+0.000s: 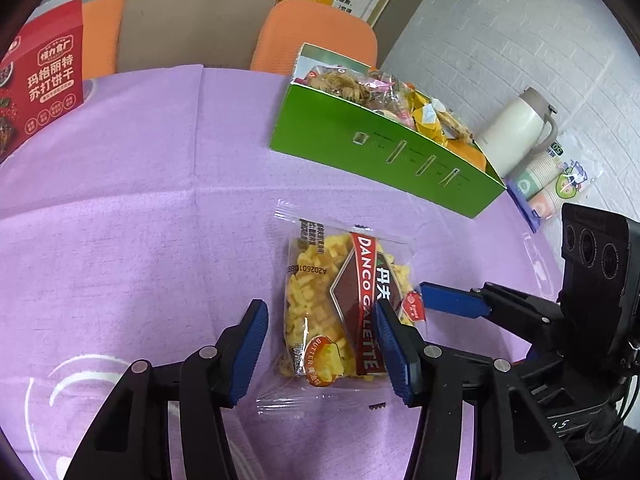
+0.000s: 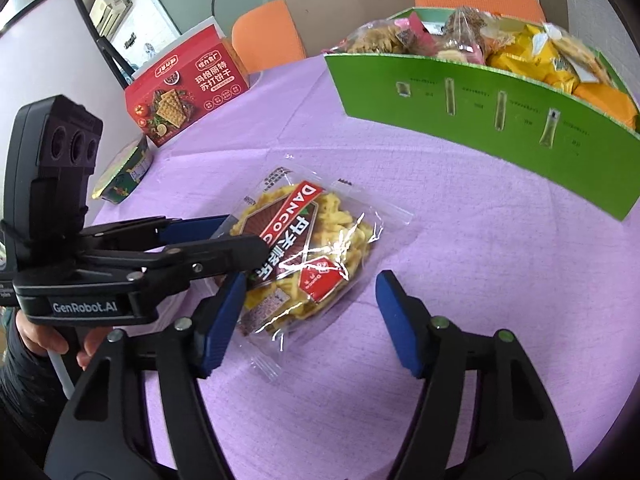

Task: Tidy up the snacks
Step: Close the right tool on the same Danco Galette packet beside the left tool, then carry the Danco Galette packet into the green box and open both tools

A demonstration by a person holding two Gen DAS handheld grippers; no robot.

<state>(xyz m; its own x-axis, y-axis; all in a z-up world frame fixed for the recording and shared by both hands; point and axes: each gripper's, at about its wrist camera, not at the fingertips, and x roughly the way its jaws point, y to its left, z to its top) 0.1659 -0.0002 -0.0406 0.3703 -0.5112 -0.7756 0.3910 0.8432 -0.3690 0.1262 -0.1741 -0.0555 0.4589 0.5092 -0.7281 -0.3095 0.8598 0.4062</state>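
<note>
Left tool [image 1: 320, 344] spread open, held low astride snack packet [image 1: 340, 304], right tool [image 2: 310, 316] open beside, packet flat on desk [image 1: 140, 200], long axis near-to-far.

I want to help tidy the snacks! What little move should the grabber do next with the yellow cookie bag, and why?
Probably close the left gripper on the Danco snack packet. Its open fingers already straddle the packet, which lies flat on the purple cloth, outside the green box where other snacks sit. The right gripper is open too.
</note>
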